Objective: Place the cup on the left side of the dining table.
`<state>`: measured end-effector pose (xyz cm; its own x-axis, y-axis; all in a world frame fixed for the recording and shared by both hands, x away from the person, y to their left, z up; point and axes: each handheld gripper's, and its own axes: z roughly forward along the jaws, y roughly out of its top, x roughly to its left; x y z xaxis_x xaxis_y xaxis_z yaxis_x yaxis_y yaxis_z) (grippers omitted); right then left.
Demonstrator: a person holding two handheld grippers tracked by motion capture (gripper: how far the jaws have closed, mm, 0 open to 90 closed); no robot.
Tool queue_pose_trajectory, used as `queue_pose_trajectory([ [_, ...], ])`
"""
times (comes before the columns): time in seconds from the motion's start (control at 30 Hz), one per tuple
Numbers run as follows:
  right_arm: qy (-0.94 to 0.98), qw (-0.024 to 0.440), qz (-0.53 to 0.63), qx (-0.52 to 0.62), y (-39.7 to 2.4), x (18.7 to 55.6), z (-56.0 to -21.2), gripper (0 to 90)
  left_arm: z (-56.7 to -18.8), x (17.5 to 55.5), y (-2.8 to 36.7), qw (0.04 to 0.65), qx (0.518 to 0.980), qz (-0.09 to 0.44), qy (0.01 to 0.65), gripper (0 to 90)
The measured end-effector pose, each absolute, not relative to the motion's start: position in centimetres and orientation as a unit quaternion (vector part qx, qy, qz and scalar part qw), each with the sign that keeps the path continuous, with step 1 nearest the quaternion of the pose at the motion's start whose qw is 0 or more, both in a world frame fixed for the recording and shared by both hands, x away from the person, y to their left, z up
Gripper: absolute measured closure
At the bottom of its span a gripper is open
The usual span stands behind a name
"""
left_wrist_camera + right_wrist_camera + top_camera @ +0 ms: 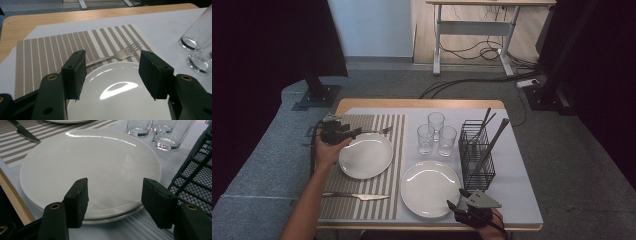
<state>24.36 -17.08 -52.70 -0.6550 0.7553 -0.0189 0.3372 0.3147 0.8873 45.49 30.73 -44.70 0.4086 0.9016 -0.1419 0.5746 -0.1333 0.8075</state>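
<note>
A white plate (365, 155) lies on the striped placemat (387, 200) at the left, and a fork (379, 131) rests just behind it. My left gripper (353, 133) hovers at that plate's far left rim. In the left gripper view its jaws (112, 75) stand open over the plate (117, 100) with nothing between them, and the fork (120, 53) lies beyond. My right gripper (456, 198) is at the near right rim of a second white plate (430, 188). It is open (115, 200) above what looks like two stacked plates (95, 162).
Three glasses (435, 135) stand behind the second plate. A black wire basket (476, 155) with several utensils stands to the right, close to my right gripper. A knife (357, 196) lies on the placemat near the front edge.
</note>
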Motion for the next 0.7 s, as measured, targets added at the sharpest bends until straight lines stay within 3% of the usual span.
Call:
queue_pose_trajectory([
  [0.7,0.779,0.224,0.468,0.353,-17.2,24.3,-52.7,38.7,-44.6,44.6,27.9,0.437,0.742,0.183,0.474,39.3],
])
